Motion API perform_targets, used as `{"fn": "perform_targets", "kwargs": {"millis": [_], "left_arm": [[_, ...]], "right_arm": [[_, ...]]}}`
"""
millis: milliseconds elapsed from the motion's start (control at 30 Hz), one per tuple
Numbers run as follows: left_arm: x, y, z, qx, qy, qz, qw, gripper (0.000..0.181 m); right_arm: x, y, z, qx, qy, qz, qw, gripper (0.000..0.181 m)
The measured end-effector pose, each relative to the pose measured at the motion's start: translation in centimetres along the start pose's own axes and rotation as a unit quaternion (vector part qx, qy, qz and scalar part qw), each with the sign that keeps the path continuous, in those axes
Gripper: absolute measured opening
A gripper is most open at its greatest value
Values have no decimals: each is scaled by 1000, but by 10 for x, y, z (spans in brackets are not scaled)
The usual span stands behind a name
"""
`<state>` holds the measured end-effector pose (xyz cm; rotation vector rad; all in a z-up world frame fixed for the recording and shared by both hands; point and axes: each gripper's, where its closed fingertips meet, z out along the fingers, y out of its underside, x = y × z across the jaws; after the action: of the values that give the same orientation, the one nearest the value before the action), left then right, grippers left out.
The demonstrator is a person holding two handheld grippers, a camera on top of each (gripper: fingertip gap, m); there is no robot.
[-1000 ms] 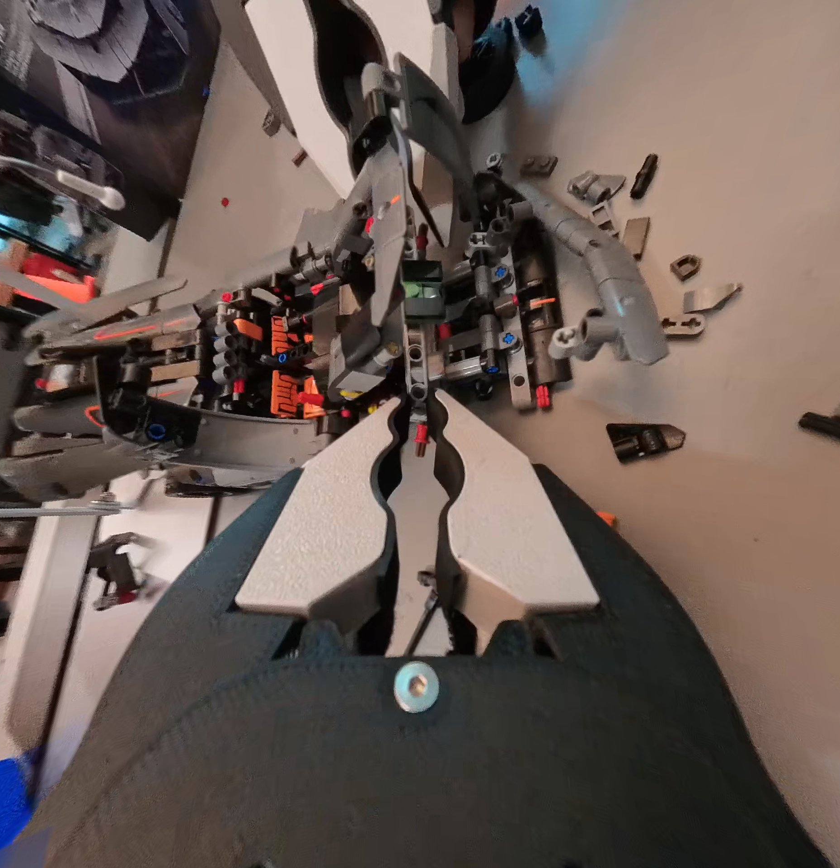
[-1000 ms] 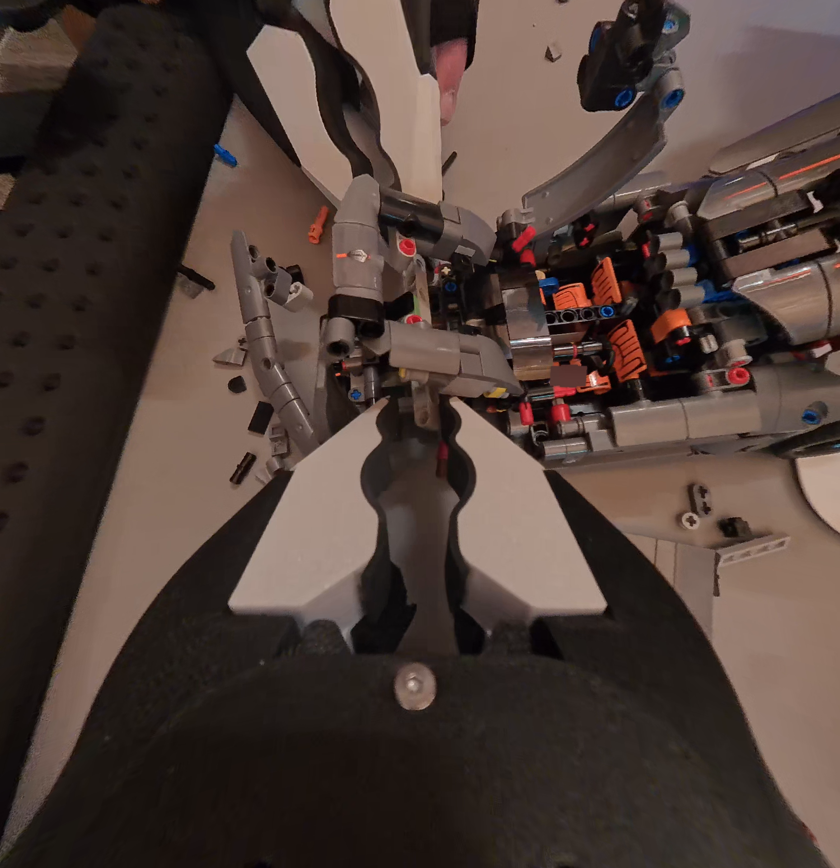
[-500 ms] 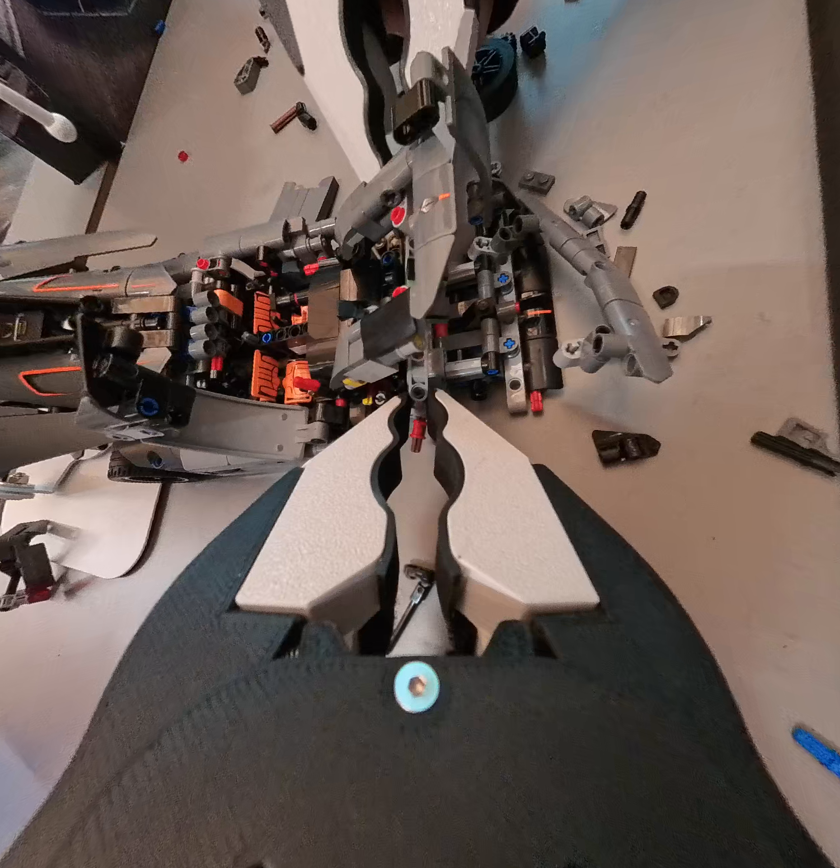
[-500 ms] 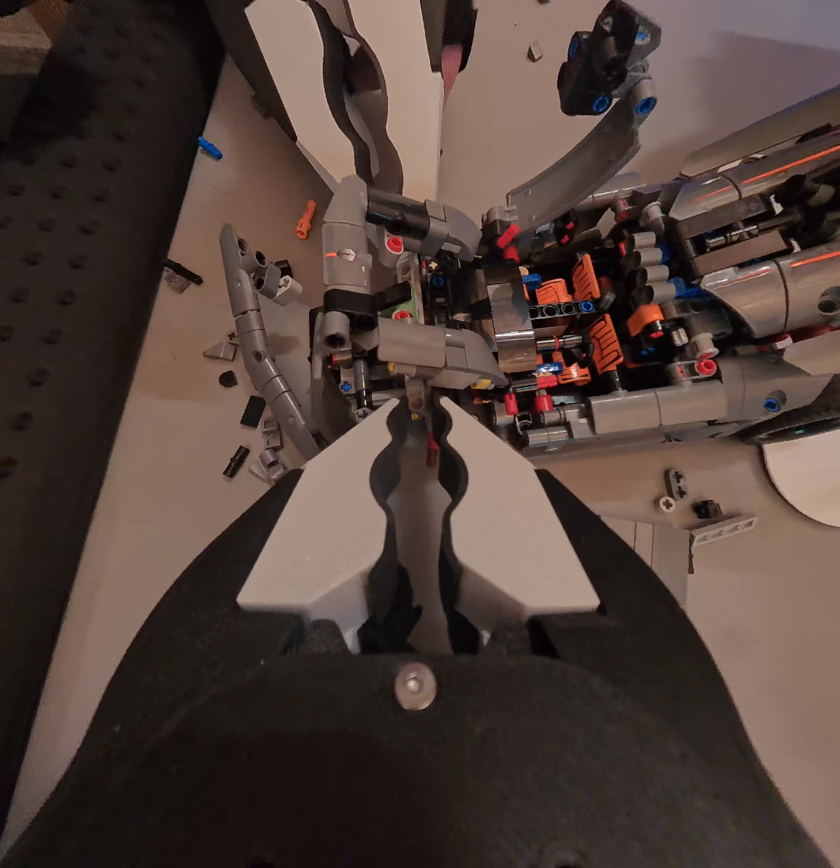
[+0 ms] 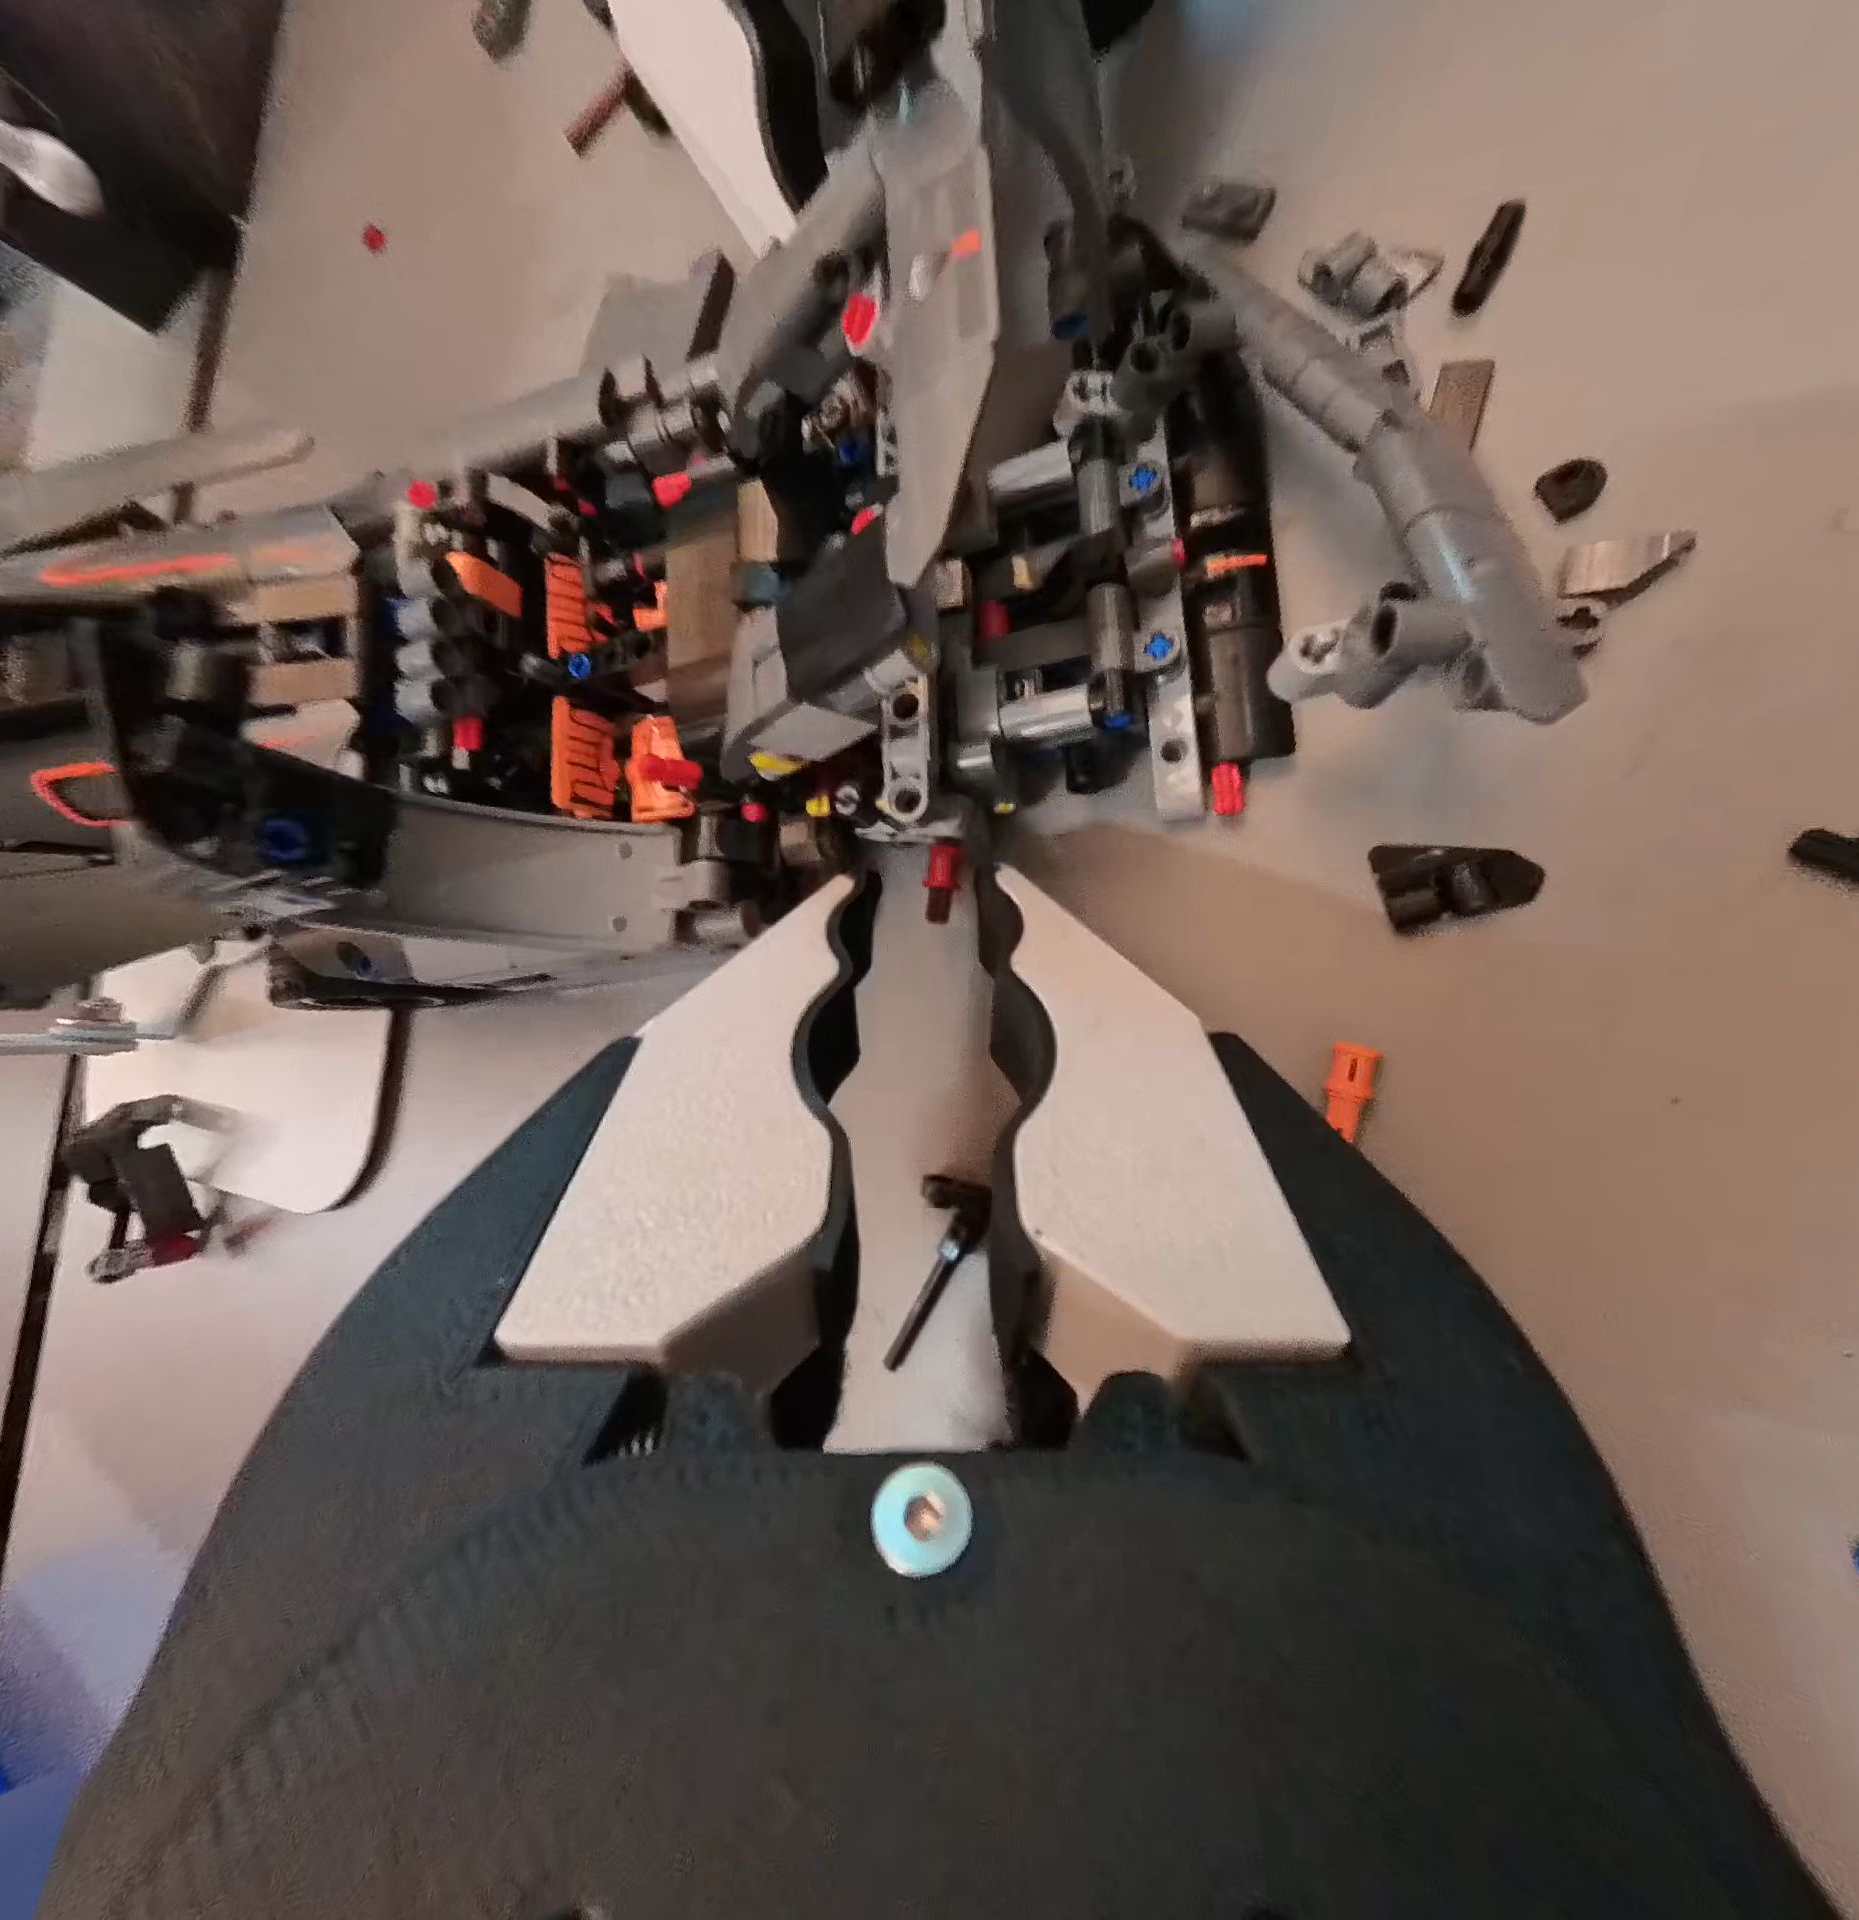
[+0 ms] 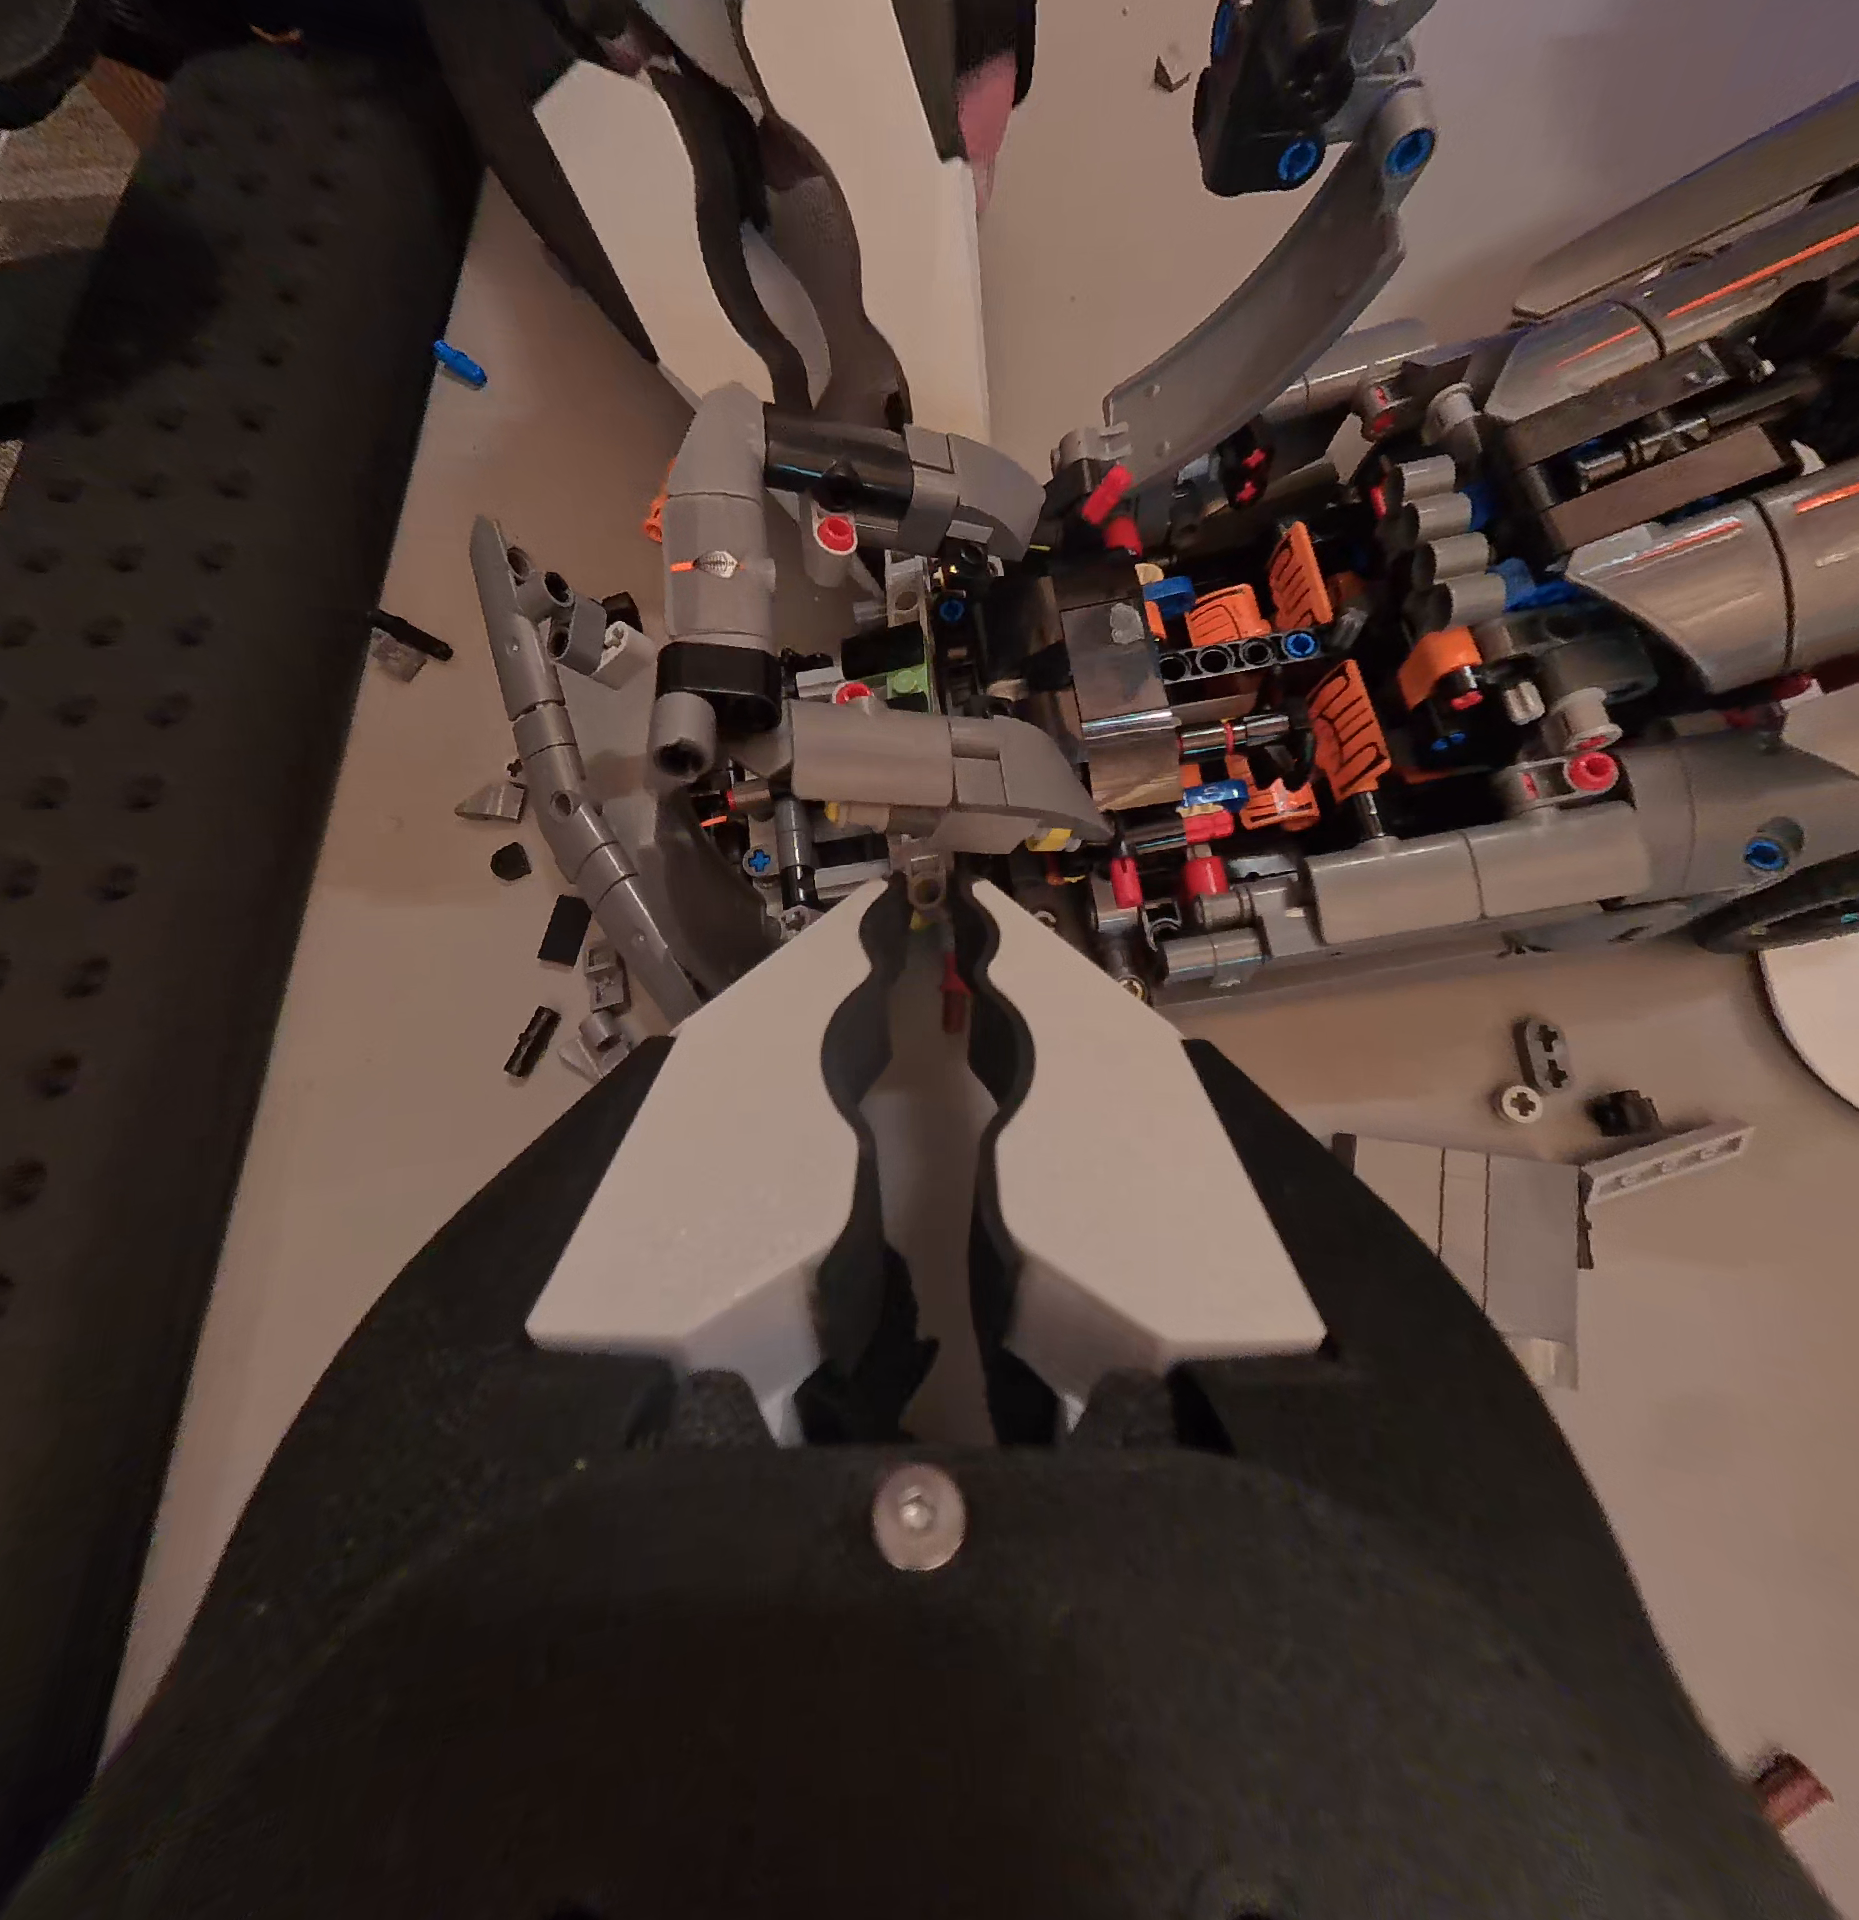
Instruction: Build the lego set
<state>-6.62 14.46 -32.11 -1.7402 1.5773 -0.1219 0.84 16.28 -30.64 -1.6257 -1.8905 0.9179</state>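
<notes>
The lego model (image 6: 1164,707) lies on the table (image 6: 1683,1558), loose pieces (image 6: 572,935) to its left, the curved strip (image 6: 582,790) perhaps touching it.

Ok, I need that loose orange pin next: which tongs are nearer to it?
Left. The orange pin lies right beside the left tongs, just behind their tips. The right tongs sit across the model from it.

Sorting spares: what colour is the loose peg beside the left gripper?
Orange; left wrist view shows it best.
</notes>
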Motion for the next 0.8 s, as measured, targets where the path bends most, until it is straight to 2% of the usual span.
{"fn": "perform_targets", "kwargs": {"millis": [67, 167, 267, 333, 500, 633, 733, 800], "left_arm": [[5, 5, 5, -8, 12, -1, 1000, 16], [6, 6, 9, -15, 10, -2, 1000, 4], [6, 5, 8, -13, 11, -7, 1000, 4], [6, 5, 9, -15, 6, -1, 1000, 4], [1, -8, -1, 14, -19, 7, 1000, 19], [-5, -19, -9, 30, -95, 95, 990, 17], [2, -23, -8, 27, -121, 167, 978, 10], [3, -23, -7, 20, -128, 185, 974, 7]], "right_arm": [[0, 0, 0, -1, -2, 3, 1000, 5], [-1, 1, 0, -1, -6, 5, 1000, 5], [0, 1, -1, 0, -8, 6, 1000, 5], [0, 1, -1, 1, -13, 8, 1000, 5], [0, 1, -2, 4, -22, 10, 1000, 5], [2, 2, -2, 4, -26, 12, 1000, 5], [2, 1, -3, 3, -26, 12, 1000, 5], [2, 1, -3, 2, -26, 13, 1000, 5]]}}
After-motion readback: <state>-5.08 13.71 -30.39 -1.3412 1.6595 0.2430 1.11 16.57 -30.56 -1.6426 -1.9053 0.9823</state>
